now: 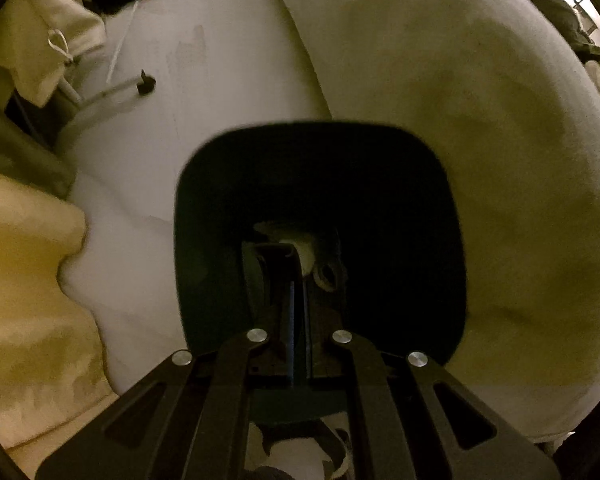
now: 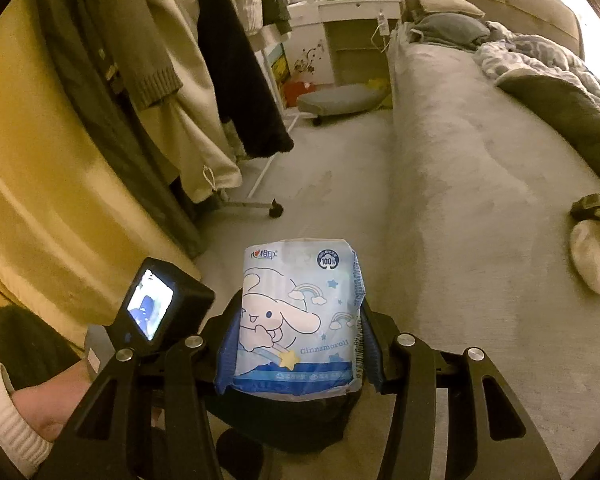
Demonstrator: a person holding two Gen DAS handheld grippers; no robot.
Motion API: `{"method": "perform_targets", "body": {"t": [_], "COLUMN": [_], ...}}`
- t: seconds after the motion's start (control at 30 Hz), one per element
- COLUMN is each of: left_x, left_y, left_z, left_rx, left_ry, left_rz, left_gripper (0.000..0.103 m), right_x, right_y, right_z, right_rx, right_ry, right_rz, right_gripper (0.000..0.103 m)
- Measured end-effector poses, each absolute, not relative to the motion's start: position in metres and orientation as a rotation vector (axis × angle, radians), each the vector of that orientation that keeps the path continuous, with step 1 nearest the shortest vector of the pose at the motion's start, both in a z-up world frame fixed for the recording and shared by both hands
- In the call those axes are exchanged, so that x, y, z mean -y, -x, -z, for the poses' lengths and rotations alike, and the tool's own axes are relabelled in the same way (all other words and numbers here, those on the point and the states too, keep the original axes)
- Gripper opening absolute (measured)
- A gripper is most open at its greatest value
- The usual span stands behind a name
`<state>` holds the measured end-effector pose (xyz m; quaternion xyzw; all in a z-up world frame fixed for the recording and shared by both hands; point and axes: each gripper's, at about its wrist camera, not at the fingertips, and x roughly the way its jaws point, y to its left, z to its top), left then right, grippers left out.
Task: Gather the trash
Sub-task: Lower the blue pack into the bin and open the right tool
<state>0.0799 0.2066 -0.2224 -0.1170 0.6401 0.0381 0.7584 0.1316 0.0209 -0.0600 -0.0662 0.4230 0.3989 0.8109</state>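
Observation:
My right gripper (image 2: 298, 320) is shut on a light blue tissue pack (image 2: 296, 316) printed with a cartoon dog, held upright over a dark trash bin (image 2: 284, 424) just below it. In the left wrist view my left gripper (image 1: 298, 280) is shut on the rim of the dark bin (image 1: 320, 184), whose opening fills the middle of the view. Crumpled pale trash (image 1: 320, 264) lies inside the bin past the fingers. A crumpled white and dark item (image 2: 596, 240) lies on the bed at the right.
A bed (image 2: 480, 160) with a grey cover runs along the right. A clothes rack on wheels (image 2: 260, 200) with hanging coats stands at the left beside a yellow curtain (image 2: 40, 200). A white desk (image 2: 340, 20) stands at the far end. Pale floor (image 2: 332, 184) lies between.

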Motion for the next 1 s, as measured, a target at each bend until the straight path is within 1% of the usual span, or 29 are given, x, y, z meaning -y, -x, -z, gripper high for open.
{"method": "perform_targets", "body": {"t": [0.17, 0.37, 0.43, 0.47, 0.5, 0.53, 0.57, 0.73, 0.87, 1.0], "left_x": [-0.209, -0.213, -0.216, -0.218, -0.219, -0.223, -0.224, -0.23, -0.234, -0.24], "left_y": [-0.078, -0.072, -0.072, -0.071, -0.07, -0.071, -0.07, -0.065, -0.064, -0.061], "left_z": [0.237, 0.238, 0.237, 0.236, 0.234, 0.234, 0.231, 0.212, 0.192, 0.172], "left_rx": [-1.45, -1.462, -1.457, -1.449, -1.439, -1.43, -1.421, -1.355, -1.282, -1.215], "left_ry": [0.271, 0.274, 0.263, 0.258, 0.261, 0.263, 0.261, 0.221, 0.213, 0.215], "left_rz": [-0.067, -0.073, -0.083, -0.087, -0.084, -0.079, -0.077, -0.092, -0.1, -0.113], "left_gripper": [0.005, 0.008, 0.025, 0.039, 0.042, 0.042, 0.045, 0.048, 0.053, 0.053], "right_x": [-0.031, -0.042, -0.047, -0.049, -0.05, -0.053, -0.055, -0.063, -0.071, -0.079], "right_y": [-0.133, -0.138, -0.14, -0.14, -0.14, -0.141, -0.142, -0.143, -0.144, -0.145], "right_z": [0.072, 0.09, 0.097, 0.099, 0.101, 0.104, 0.106, 0.118, 0.13, 0.144], "right_rx": [-0.938, -0.991, -1.01, -1.015, -1.021, -1.029, -1.033, -1.058, -1.085, -1.114], "right_ry": [0.151, 0.159, 0.161, 0.163, 0.166, 0.171, 0.174, 0.192, 0.212, 0.24], "right_rz": [-0.86, -0.863, -0.861, -0.859, -0.858, -0.854, -0.853, -0.842, -0.833, -0.828], "right_gripper": [0.051, 0.051, 0.051, 0.051, 0.051, 0.051, 0.051, 0.051, 0.051, 0.051]}}
